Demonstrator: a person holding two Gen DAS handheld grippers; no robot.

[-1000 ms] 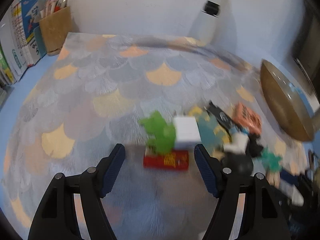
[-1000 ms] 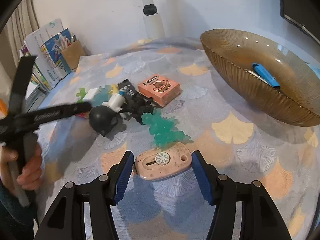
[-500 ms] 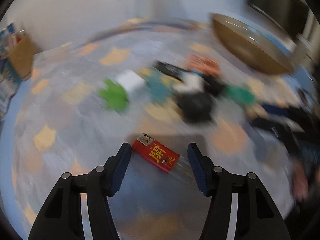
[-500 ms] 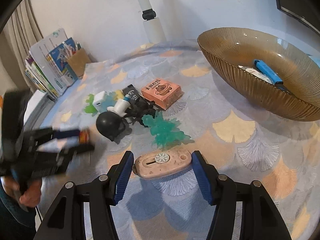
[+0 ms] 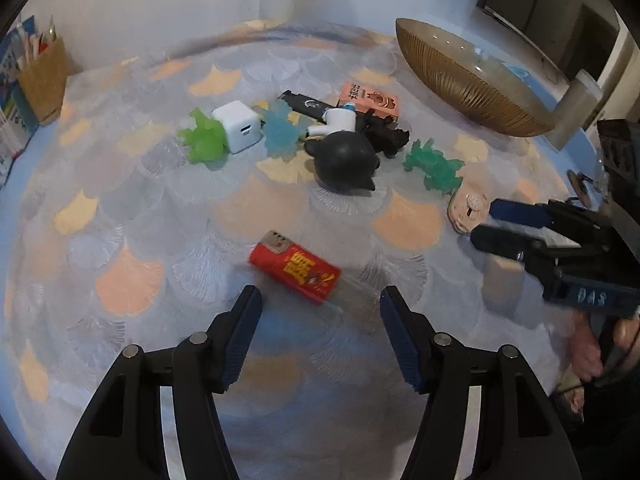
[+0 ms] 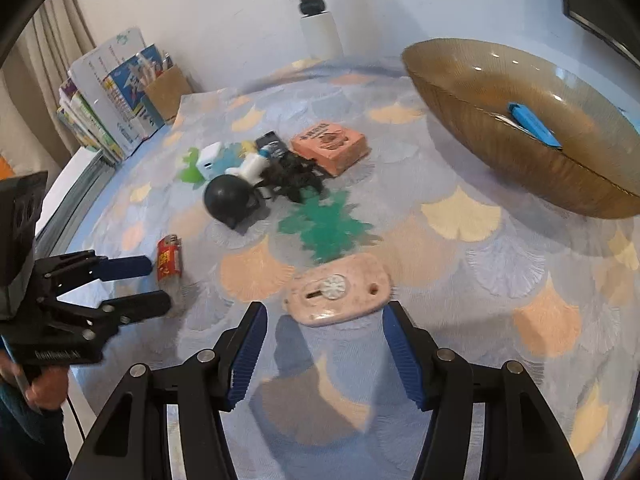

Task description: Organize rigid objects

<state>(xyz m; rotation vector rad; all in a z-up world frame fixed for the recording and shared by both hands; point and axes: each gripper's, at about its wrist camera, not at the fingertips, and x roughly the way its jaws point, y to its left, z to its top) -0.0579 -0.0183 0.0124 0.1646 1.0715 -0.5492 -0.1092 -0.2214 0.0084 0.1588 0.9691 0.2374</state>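
A red lighter [image 5: 295, 267] lies on the patterned cloth just ahead of my open, empty left gripper [image 5: 320, 320]; it also shows in the right wrist view [image 6: 169, 262]. A pink oval utility knife [image 6: 338, 289] lies just ahead of my open, empty right gripper [image 6: 324, 344], and shows in the left wrist view [image 5: 468, 209]. Farther back lies a cluster: black round toy [image 5: 346, 158], white cube charger [image 5: 239, 128], orange box [image 5: 370, 100], green [image 5: 202, 140], blue [image 5: 282, 130] and teal [image 5: 434, 164] plastic pieces. The amber bowl [image 6: 520, 152] holds a blue lighter [image 6: 534, 125].
Books [image 6: 100, 104] and a cardboard pen holder [image 6: 166, 90] stand at the table's back left. A white pole [image 6: 318, 8] rises at the back. The left gripper [image 6: 120, 284] shows at the left of the right wrist view. The table edge runs along the left.
The left gripper drew back and swung right, and the red lighter now lies further ahead of it. The right gripper pulled back a little from the pink knife.
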